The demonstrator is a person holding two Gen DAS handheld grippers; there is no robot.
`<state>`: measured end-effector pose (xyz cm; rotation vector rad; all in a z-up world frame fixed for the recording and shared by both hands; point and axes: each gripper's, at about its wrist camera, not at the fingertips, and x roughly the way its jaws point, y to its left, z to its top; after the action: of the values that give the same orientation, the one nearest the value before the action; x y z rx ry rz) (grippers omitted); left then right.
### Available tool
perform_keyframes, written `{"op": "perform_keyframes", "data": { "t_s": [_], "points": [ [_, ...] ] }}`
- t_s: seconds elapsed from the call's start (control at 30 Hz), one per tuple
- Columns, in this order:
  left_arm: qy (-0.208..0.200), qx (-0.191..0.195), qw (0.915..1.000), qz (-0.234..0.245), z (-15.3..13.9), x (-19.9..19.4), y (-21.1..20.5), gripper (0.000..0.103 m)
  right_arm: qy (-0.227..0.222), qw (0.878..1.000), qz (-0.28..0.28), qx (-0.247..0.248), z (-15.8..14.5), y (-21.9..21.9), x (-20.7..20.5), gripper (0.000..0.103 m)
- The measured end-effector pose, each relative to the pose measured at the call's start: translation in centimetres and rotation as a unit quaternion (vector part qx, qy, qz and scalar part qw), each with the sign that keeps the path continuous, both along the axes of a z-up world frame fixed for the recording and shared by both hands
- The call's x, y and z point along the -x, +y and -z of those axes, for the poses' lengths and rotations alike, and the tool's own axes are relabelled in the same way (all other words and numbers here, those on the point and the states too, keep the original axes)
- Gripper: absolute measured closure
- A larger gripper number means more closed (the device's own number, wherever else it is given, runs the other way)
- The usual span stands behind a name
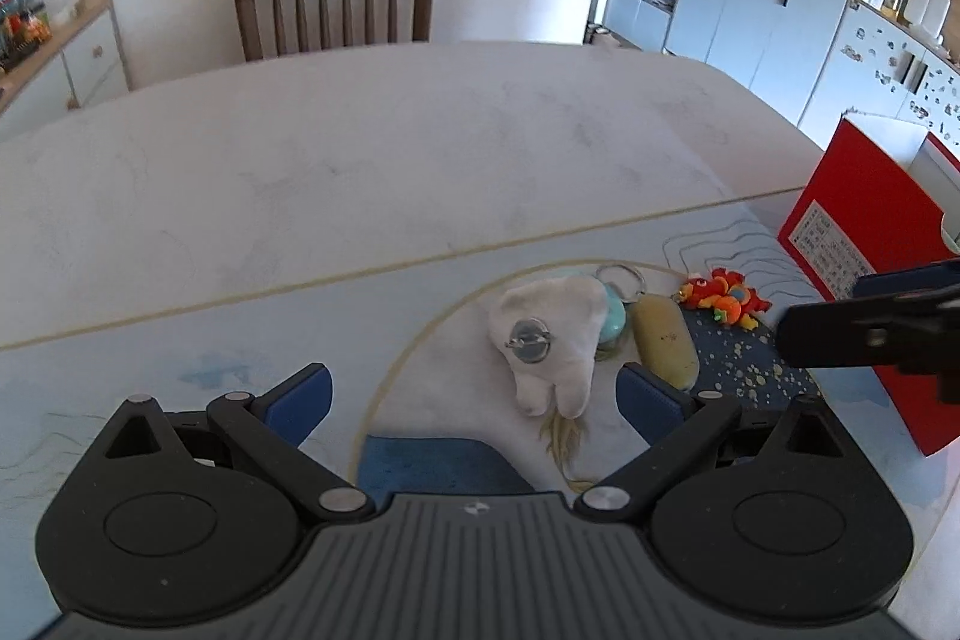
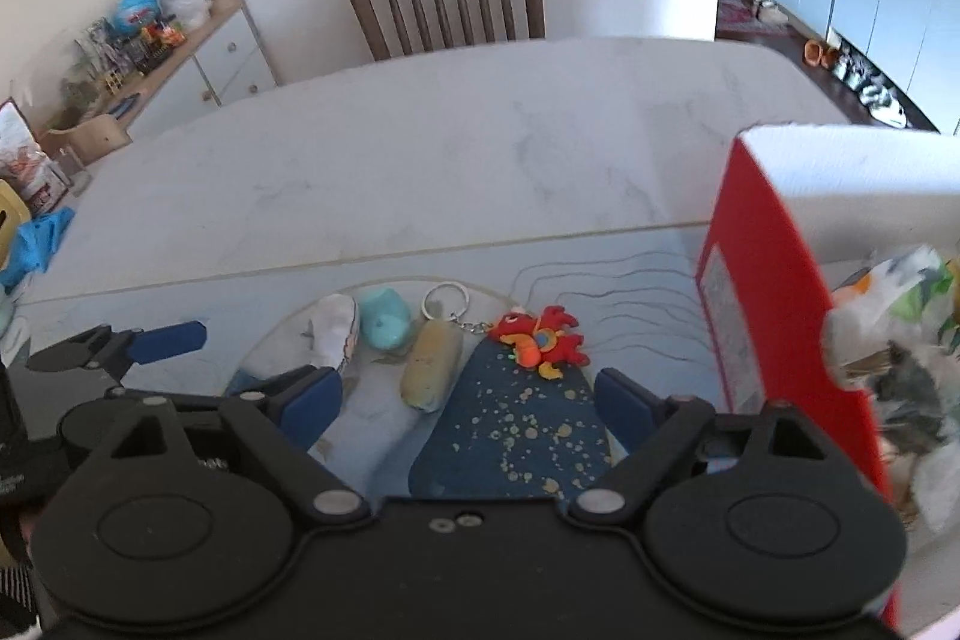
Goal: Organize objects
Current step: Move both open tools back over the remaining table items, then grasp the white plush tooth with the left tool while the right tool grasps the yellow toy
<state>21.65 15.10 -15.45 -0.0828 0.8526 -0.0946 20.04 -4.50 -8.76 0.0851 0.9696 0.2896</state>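
Note:
Several small toys lie in a row on a printed mat (image 1: 240, 340). A white plush tooth (image 1: 549, 334) with a metal pin on it lies between the fingers of my open left gripper (image 1: 474, 400), untouched. Beside it are a teal plush (image 1: 613, 319), a tan oblong keychain (image 1: 666, 340) with a ring, and a red-orange plush creature (image 1: 723, 298). In the right wrist view my right gripper (image 2: 468, 406) stands open just short of the tan keychain (image 2: 432, 364) and the red creature (image 2: 537, 340), with nothing between its pads. The white tooth (image 2: 336, 334) and teal plush (image 2: 384, 319) lie to their left.
A red box (image 2: 774, 304) with white walls stands on the right, with crumpled items inside. The marble table (image 1: 360, 148) stretches beyond the mat to a wooden chair (image 1: 336, 1). Cabinets and shelves line the room's sides.

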Motion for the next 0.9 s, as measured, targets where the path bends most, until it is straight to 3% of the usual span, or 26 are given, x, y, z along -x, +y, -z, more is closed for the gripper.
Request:
{"op": "perform_keyframes", "data": {
  "t_s": [0.17, 0.27, 0.33, 0.47, 0.73, 0.9],
  "points": [
    [0.001, 0.003, 0.9999, 0.01, 0.8, -0.5, -0.7, 0.005, 0.024, 1.0, 0.019, -0.002, 1.2, 0.8, -1.5, 0.024],
    [0.005, 0.01, 0.9999, 0.01, 1.0, -1.0, -0.8, 0.013, 0.04, 0.999, 0.028, -0.009, 1.9, 1.1, -2.5, 0.028],
    [0.009, 0.013, 0.9998, 0.009, 1.2, -1.3, -0.8, 0.024, 0.051, 0.998, 0.029, -0.012, 2.3, 1.4, -3.0, 0.032],
    [0.006, 0.014, 0.9997, 0.016, 1.2, -1.7, -1.1, 0.03, 0.065, 0.998, 0.021, -0.006, 2.8, 2.1, -3.7, 0.041],
    [0.001, 0.013, 0.9994, 0.031, 1.0, -2.1, -1.8, 0.06, 0.088, 0.996, 0.025, 0.007, 3.6, 2.8, -4.6, 0.057],
    [0.001, 0.011, 0.9994, 0.034, 0.9, -2.0, -2.0, 0.066, 0.091, 0.996, 0.022, 0.002, 3.9, 3.2, -4.6, 0.07]
  ]
}}
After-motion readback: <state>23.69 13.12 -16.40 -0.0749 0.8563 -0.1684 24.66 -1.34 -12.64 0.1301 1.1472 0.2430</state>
